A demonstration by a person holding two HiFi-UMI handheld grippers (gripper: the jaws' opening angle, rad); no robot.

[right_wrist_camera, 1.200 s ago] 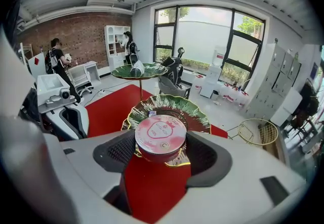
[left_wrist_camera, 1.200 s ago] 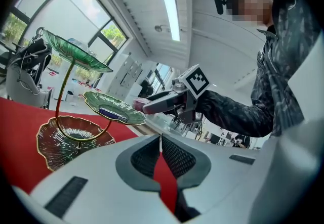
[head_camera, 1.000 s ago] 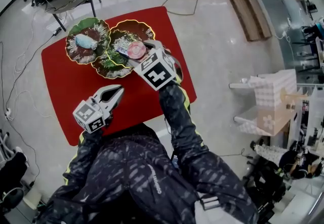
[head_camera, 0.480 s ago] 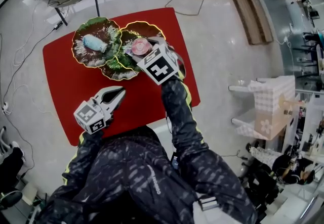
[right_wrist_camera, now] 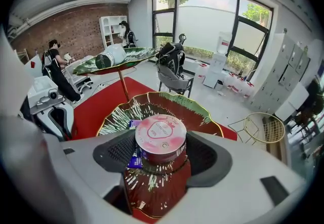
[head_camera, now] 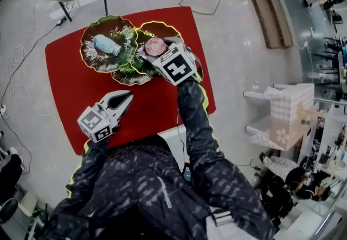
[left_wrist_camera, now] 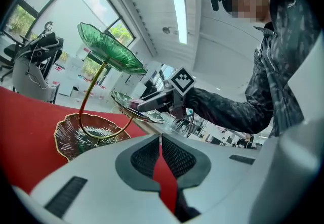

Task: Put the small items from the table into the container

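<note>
My right gripper is clamped on the round pink tin, holding it over the middle dish of the leaf stand. I judge it best to lower it flat beside the purple packet before releasing, since the dish slopes. My left gripper is closed on nothing, on my side of the stand. Compared with a second ago, the tin is slightly further in over the stand.
</note>
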